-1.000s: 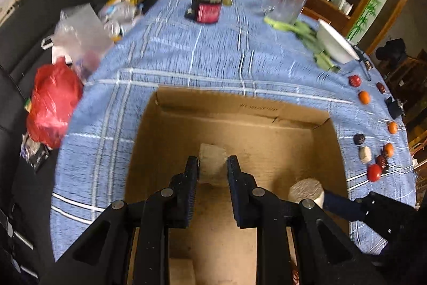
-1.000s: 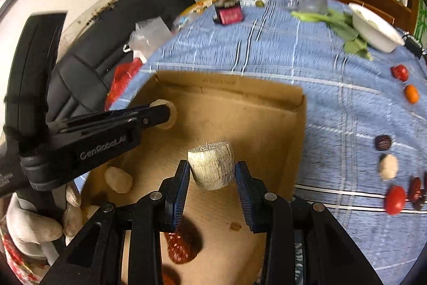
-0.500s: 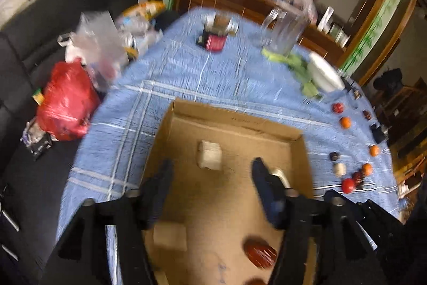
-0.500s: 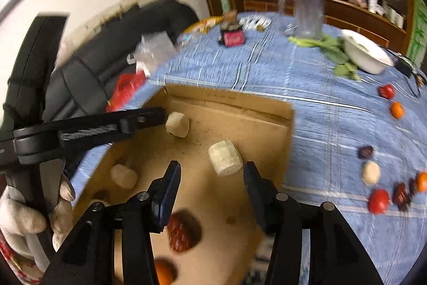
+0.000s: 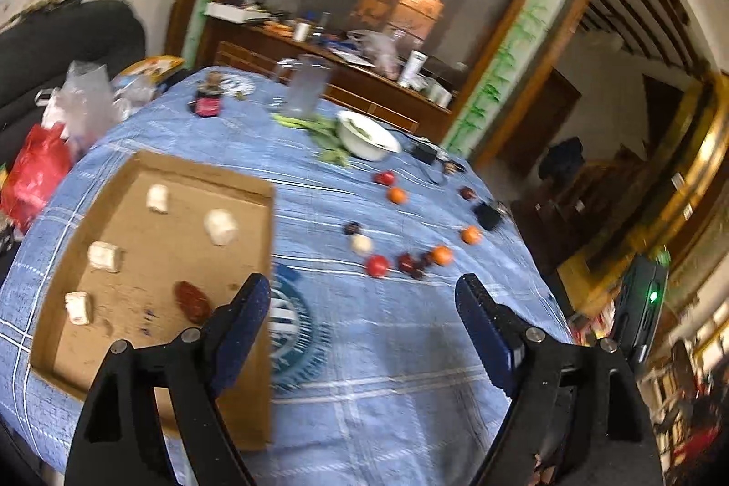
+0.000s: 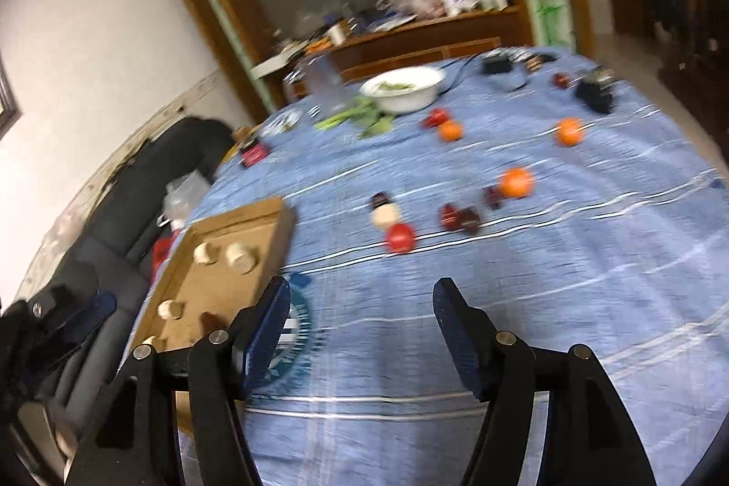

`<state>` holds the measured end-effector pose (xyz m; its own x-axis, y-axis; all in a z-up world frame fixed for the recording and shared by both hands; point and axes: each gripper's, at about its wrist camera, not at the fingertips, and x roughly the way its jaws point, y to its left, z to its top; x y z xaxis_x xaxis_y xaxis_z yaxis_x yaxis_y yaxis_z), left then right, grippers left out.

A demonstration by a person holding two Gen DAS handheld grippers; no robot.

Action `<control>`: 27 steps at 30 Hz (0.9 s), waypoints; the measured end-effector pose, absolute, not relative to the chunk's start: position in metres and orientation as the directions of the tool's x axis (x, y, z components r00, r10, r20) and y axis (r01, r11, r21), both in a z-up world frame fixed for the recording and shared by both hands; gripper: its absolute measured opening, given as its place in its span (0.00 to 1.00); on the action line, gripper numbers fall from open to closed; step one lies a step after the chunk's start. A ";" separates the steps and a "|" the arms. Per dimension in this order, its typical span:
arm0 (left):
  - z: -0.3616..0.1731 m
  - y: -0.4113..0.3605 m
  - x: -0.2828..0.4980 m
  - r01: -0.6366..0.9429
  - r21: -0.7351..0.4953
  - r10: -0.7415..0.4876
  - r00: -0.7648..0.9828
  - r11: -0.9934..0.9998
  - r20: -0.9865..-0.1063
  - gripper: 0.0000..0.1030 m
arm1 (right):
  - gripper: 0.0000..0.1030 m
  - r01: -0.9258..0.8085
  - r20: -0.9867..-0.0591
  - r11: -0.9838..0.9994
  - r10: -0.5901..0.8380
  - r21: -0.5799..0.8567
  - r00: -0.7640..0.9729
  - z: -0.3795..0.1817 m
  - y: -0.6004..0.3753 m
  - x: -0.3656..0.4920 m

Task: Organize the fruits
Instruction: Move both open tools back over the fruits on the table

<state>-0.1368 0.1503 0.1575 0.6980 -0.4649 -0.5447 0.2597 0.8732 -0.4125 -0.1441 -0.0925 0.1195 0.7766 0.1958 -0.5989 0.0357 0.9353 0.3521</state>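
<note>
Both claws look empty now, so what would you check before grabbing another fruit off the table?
1. Left claw open and empty: ok.
2. Right claw open and empty: ok.
3. Cardboard box has bare floor left for more: ok.
4. Fruit still loose on the blue tablecloth, for instance the red fruit: ok.
5. Red fruit free of its neighbours: cannot tell, the view is blurred.

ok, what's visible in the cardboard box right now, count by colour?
pale pieces: 4
dark red piece: 1
Total: 5 visible in the cardboard box; a finger of the left gripper covers the box's near corner, so anything there is hidden.
</note>
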 end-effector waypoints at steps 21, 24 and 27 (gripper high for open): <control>0.210 0.190 -0.184 0.208 -0.383 -0.374 0.819 0.900 -0.435 0.81 | 0.83 0.013 -0.321 0.965 0.074 0.262 0.944 0.283 -0.161 -0.213; 0.194 0.192 -0.169 0.170 -0.392 -0.356 0.807 0.904 -0.472 0.81 | 0.83 0.031 -0.376 0.964 0.073 0.263 0.924 0.261 -0.164 -0.191; 0.175 0.189 -0.148 0.143 -0.401 -0.356 0.772 0.905 -0.527 0.81 | 0.83 0.036 -0.448 0.955 0.105 0.295 0.888 0.228 -0.168 -0.166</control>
<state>-0.1482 0.1887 0.1749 0.7720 -0.3556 -0.5268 0.1430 0.9048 -0.4012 -0.1661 -0.1679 0.2284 0.8879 0.1054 -0.4478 0.0356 0.9547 0.2953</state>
